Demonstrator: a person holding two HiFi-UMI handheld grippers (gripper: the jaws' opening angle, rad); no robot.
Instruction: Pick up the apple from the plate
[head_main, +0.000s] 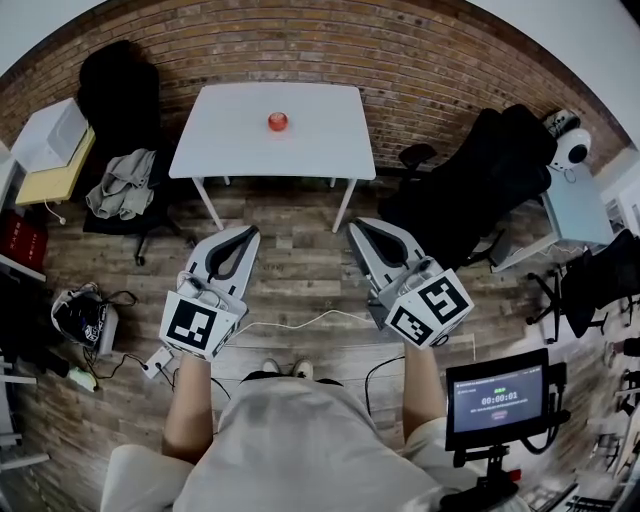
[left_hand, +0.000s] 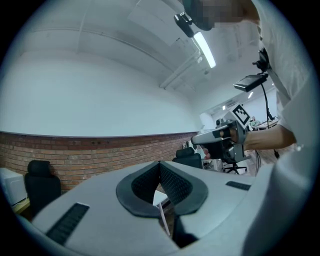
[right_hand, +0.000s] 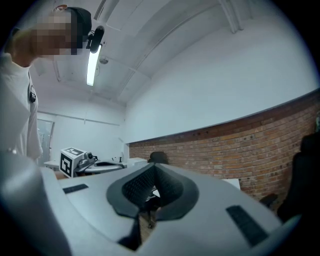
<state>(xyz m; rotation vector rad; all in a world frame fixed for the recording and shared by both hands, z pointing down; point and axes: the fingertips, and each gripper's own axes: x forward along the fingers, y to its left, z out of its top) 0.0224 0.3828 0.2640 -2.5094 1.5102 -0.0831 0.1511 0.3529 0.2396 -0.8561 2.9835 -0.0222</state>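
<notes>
A red apple (head_main: 278, 122) lies near the middle of a white table (head_main: 230, 140) that stands against the brick wall, well ahead of me. I cannot make out a plate under it. My left gripper (head_main: 247, 232) and right gripper (head_main: 357, 226) are held level over the wooden floor, short of the table and side by side. Both are shut, with nothing between their dark pads. In the left gripper view the left gripper (left_hand: 160, 164) has its jaw tips together; the right gripper (right_hand: 153, 165) shows the same in its own view. The apple is in neither gripper view.
A black office chair (head_main: 470, 190) stands right of the table, and another chair with grey clothes (head_main: 122, 185) stands to its left. A yellow-topped desk (head_main: 50, 170) is at the far left. A white cable (head_main: 300, 325) crosses the floor. A small screen (head_main: 497, 398) is at the lower right.
</notes>
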